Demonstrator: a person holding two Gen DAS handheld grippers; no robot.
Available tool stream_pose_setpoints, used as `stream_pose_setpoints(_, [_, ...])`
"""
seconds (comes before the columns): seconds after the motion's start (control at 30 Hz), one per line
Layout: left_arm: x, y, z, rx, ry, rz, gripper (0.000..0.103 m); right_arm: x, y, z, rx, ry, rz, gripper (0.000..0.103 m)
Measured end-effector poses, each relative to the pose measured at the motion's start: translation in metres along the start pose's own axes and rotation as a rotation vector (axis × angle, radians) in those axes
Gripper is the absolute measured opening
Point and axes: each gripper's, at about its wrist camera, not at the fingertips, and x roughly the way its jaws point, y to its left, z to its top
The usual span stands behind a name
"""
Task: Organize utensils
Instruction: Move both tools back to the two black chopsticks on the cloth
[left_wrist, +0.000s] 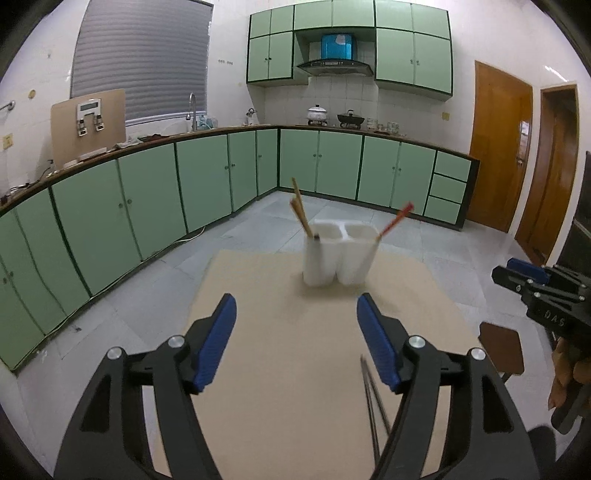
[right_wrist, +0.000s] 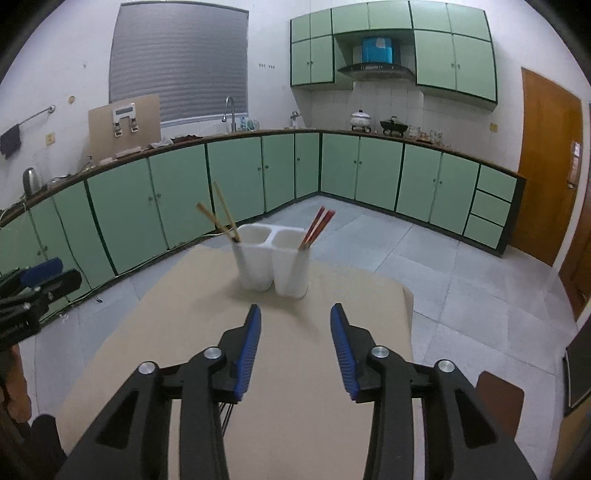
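A white two-compartment utensil holder (left_wrist: 338, 254) (right_wrist: 273, 262) stands upright at the far end of the beige table (left_wrist: 277, 369) (right_wrist: 295, 369). Tan wooden chopsticks (left_wrist: 301, 210) (right_wrist: 219, 216) lean in its left compartment, red chopsticks (left_wrist: 397, 219) (right_wrist: 317, 227) in its right. Thin metal chopsticks (left_wrist: 373, 402) lie on the table by my left gripper's right finger; they barely show under the right wrist view's left finger (right_wrist: 225, 413). My left gripper (left_wrist: 295, 306) is open and empty above the table. My right gripper (right_wrist: 295, 317) is open and empty, short of the holder.
Green cabinets (left_wrist: 155, 195) line the walls under a cluttered counter. A brown stool (left_wrist: 502, 347) (right_wrist: 498, 395) stands at the table's right. The right gripper shows at the left wrist view's right edge (left_wrist: 539, 291); the left gripper shows at the right wrist view's left edge (right_wrist: 33, 288).
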Motion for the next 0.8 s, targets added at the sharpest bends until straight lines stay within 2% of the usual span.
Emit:
stream_pose_setpoints(0.1, [-0.022, 0.002, -0.034, -0.003, -0.005, 0.002, 0.070, -0.021, 0.014, -0.036, 0.003, -0.015, -0.012, 0.045])
stream_pose_setpoints(0.23, [-0.046, 0.003, -0.081, -0.002, -0.025, 0.012, 0.075, -0.037, 0.030, -0.087, 0.034, 0.011, 0.000, 0.045])
stream_pose_setpoints(0.37, [-0.056, 0.003, -0.118, -0.002, -0.019, 0.007, 0.075, -0.044, 0.050, -0.141, 0.052, 0.036, 0.000, 0.045])
stream_pose_setpoints(0.47, [-0.063, 0.007, -0.139, -0.028, -0.018, 0.002, 0.079, -0.041, 0.058, -0.174, 0.098, 0.064, 0.006, 0.046])
stream_pose_setpoints(0.63, [-0.074, 0.009, -0.174, -0.047, -0.024, 0.024, 0.082, -0.023, 0.076, -0.212, 0.070, 0.129, 0.025, 0.046])
stream_pose_setpoints(0.8, [-0.079, 0.014, -0.188, -0.061, -0.038, 0.052, 0.082, -0.009, 0.090, -0.224, 0.037, 0.155, 0.056, 0.045])
